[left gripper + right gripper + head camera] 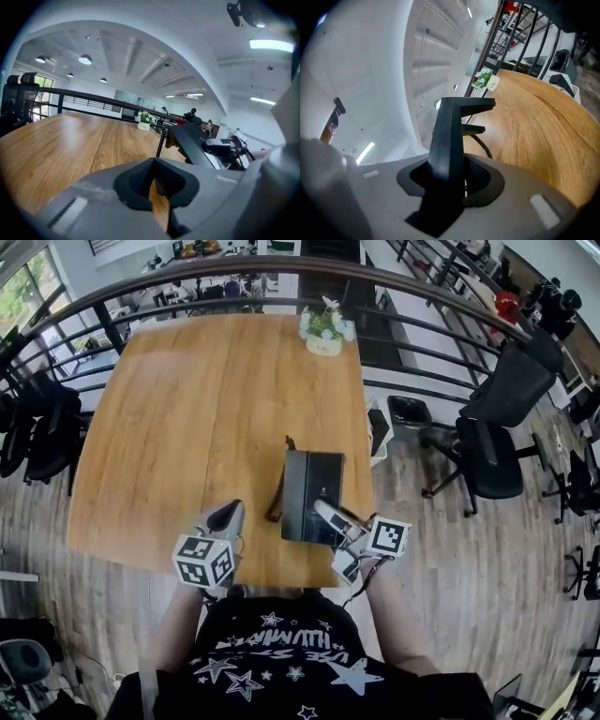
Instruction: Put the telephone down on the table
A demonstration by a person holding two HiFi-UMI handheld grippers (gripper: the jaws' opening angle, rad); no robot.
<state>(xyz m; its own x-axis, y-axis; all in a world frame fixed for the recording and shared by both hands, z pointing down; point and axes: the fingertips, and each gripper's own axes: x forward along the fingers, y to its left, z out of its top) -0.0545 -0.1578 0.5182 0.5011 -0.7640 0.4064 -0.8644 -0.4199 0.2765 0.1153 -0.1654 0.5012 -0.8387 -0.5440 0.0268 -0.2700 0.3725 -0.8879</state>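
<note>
- Right tongs (325,514) clamped on the near edge of the black telephone (309,486), held tilted above the wooden surface (206,409) (5 o'clock part).
- Left tongs (229,516) closed to a slit, empty, at 7 o'clock.

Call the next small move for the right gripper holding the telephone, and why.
Probably lower the right gripper straight down, grip kept, until the telephone rests flat on the wooden table. The jaws clamp the telephone's edge. The left gripper view shows it tilted and apparently off the wood, its coiled cord hanging. It sits over the table's near part, so no sideways shift seems needed.
</note>
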